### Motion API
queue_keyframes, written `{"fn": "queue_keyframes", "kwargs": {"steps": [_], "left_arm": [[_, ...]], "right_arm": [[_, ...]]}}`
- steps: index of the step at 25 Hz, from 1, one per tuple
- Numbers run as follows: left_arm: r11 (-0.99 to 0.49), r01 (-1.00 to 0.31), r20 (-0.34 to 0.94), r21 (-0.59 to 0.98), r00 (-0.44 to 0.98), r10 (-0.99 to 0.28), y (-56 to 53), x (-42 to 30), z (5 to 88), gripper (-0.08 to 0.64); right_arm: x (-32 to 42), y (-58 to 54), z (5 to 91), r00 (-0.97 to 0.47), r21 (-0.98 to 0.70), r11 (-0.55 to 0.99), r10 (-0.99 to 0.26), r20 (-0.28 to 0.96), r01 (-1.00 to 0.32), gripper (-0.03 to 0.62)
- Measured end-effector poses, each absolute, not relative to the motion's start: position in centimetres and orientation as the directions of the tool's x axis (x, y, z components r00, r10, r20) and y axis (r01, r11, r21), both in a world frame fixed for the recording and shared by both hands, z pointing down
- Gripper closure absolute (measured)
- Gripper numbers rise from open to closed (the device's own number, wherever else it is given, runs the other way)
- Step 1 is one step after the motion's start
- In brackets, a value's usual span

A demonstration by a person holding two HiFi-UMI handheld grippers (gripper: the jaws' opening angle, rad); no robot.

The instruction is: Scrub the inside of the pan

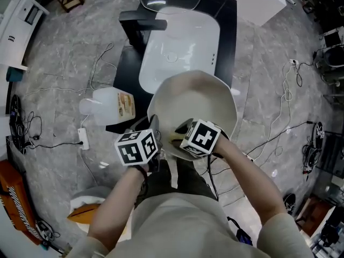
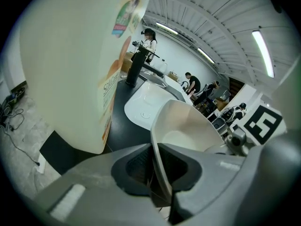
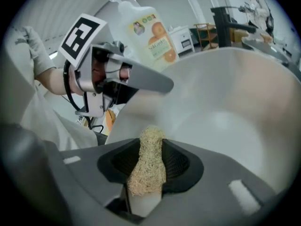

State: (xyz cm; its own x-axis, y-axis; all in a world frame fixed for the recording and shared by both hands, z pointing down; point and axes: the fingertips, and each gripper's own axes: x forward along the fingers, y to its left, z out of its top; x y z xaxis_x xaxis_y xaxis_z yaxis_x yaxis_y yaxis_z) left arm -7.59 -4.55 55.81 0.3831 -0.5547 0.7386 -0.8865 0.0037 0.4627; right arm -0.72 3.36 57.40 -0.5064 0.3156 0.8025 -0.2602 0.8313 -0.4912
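Our left gripper (image 2: 157, 171) has its 2 jaws clamped on the white pan's (image 2: 183, 126) near rim, just before the sink (image 1: 180, 47). Our right gripper's (image 3: 148, 171) jaws pinch a scouring sponge (image 3: 149, 149) inside the pan.

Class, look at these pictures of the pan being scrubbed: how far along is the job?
Done: the left gripper is clamped on the rim of the pan, holding it up by the sink, and the right gripper grips a scrubbing pad. In hand: the pad is inside the pan, facing its wall. Left: no suds or scrub marks show, so probably most of the scrubbing.
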Motion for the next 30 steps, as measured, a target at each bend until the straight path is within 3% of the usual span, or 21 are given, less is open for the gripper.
{"fn": "queue_keyframes", "kwargs": {"steps": [11, 16, 20, 25, 30], "left_arm": [[0.005, -0.883, 0.732, 0.469, 0.385, -0.562, -4.1, -7.6, 55.8, 0.518], [0.009, -0.880, 0.728, 0.475, 0.387, -0.567, -4.0, -7.6, 55.9, 0.517], [0.016, -0.876, 0.725, 0.482, 0.388, -0.570, -4.1, -7.7, 55.9, 0.517], [0.022, -0.877, 0.725, 0.480, 0.383, -0.573, -4.1, -7.8, 55.9, 0.518], [0.026, -0.877, 0.723, 0.480, 0.379, -0.577, -4.1, -7.7, 55.8, 0.518]], "right_arm": [[-3.7, -5.8, 58.0, -0.570, -0.207, 0.908, -0.042, 0.820, -0.365, 0.440], [-0.5, -10.3, 58.5, -0.454, -0.024, 0.887, -0.212, 0.865, -0.460, 0.439], [2.8, -11.6, 59.0, -0.345, 0.106, 0.879, -0.290, 0.893, -0.464, 0.435], [6.3, -11.4, 59.3, -0.238, 0.158, 0.876, -0.291, 0.927, -0.456, 0.434], [9.3, -8.9, 59.2, -0.153, 0.074, 0.899, -0.154, 0.976, -0.432, 0.436]]}}
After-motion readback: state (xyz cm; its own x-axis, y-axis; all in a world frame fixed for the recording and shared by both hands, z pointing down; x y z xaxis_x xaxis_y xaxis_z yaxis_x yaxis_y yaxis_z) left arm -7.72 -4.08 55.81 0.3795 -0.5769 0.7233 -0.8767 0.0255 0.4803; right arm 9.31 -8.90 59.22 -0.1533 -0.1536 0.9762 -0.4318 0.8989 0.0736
